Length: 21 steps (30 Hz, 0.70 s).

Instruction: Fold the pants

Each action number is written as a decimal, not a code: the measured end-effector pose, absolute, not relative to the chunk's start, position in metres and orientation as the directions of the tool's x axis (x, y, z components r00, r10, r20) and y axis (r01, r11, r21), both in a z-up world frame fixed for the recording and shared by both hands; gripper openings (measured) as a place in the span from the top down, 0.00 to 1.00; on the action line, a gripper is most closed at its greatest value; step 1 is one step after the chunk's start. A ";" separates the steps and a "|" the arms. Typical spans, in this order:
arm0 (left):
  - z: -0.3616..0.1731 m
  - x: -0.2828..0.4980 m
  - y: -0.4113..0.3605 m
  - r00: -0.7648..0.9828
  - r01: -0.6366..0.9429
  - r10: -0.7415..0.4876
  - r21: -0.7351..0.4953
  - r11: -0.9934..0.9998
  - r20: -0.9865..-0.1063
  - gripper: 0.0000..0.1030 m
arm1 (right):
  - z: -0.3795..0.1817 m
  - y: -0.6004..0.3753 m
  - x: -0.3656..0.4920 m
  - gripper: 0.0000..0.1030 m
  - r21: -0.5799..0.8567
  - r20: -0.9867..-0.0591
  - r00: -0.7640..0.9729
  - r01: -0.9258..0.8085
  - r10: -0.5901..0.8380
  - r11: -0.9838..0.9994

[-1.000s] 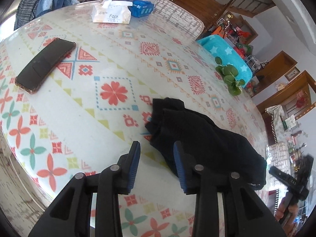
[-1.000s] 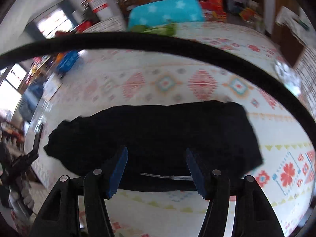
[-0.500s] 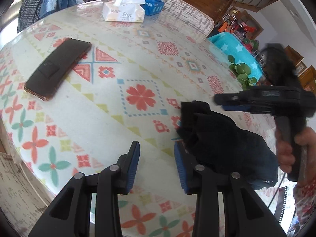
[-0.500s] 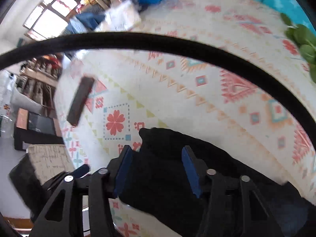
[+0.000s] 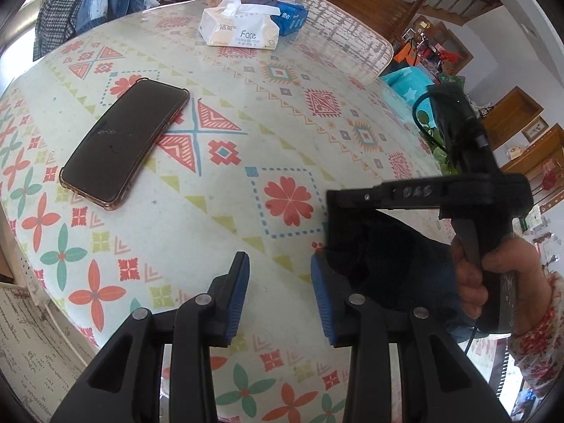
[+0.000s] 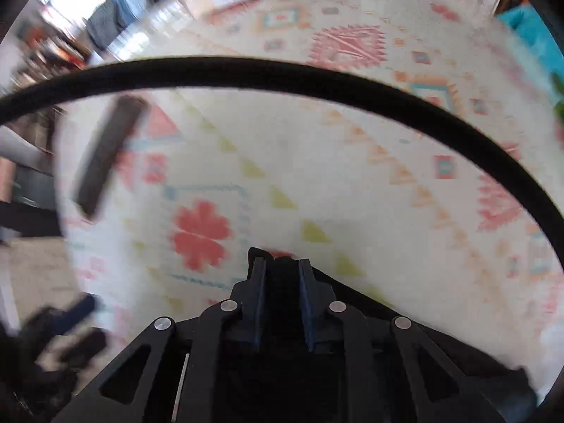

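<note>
Patterned tablecloth (image 5: 218,218) lies bare from 12 to 9 o'clock of the black pants (image 5: 394,264), whose edge the right gripper (image 6: 282,275) has just closed on, while only the left view shows the left gripper (image 5: 278,296) parted, empty, beside a phone (image 5: 123,144).

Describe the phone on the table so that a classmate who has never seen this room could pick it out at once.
Start at the round table with its patterned cloth. Near its left edge, away from the tissue pack, lies the phone: the only flat, dark slab there, in a clear case.
</note>
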<state>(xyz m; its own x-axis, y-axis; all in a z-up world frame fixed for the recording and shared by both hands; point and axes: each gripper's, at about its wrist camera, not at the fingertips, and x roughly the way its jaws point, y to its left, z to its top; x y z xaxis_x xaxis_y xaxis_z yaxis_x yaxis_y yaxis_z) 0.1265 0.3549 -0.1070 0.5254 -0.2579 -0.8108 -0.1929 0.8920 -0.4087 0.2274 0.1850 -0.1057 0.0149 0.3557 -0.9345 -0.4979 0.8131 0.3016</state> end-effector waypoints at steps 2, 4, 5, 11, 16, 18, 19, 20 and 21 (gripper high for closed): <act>-0.108 0.132 0.354 0.521 -0.185 -0.265 -0.410 0.893 -0.812 0.66 | -0.107 0.174 0.237 0.72 0.436 -0.885 -0.043 -0.423 0.463 0.794; -0.108 0.136 0.351 0.519 -0.172 -0.272 -0.411 0.895 -0.810 0.65 | -0.100 0.160 0.244 0.63 0.490 -0.857 -0.031 -0.365 0.515 0.792; -0.109 0.138 0.349 0.516 -0.164 -0.279 -0.413 0.896 -0.810 0.65 | -0.094 0.156 0.245 0.58 0.493 -0.852 -0.016 -0.365 0.524 0.790; -0.121 0.147 0.326 0.476 -0.120 -0.339 -0.441 0.889 -0.811 0.64 | -0.085 0.157 0.237 0.54 0.433 -0.888 -0.090 -0.500 0.452 0.751; -0.131 0.148 0.314 0.446 -0.115 -0.389 -0.482 0.868 -0.806 0.64 | -0.101 0.187 0.218 0.54 0.368 -0.923 -0.163 -0.634 0.348 0.681; -0.135 0.150 0.312 0.435 -0.123 -0.410 -0.504 0.855 -0.801 0.64 | -0.107 0.196 0.212 0.61 0.303 -0.949 -0.150 -0.674 0.277 0.674; -0.137 0.151 0.310 0.430 -0.127 -0.417 -0.511 0.850 -0.801 0.64 | -0.109 0.195 0.211 0.72 0.276 -0.958 -0.140 -0.686 0.251 0.673; -0.137 0.151 0.310 0.427 -0.131 -0.418 -0.513 0.848 -0.801 0.64 | -0.109 0.195 0.210 0.76 0.258 -0.963 -0.131 -0.693 0.235 0.673; -0.137 0.151 0.309 0.430 -0.133 -0.420 -0.517 0.846 -0.799 0.64 | -0.106 0.194 0.210 0.78 0.256 -0.963 -0.123 -0.690 0.239 0.677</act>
<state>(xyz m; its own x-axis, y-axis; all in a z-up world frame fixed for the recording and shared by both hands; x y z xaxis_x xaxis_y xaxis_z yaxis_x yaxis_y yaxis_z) 0.1511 0.3090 -0.1367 0.4296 -0.4205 -0.7991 -0.1331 0.8458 -0.5166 0.2096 0.1941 -0.1062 -0.1231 0.2391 -0.9632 -0.6901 0.6769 0.2562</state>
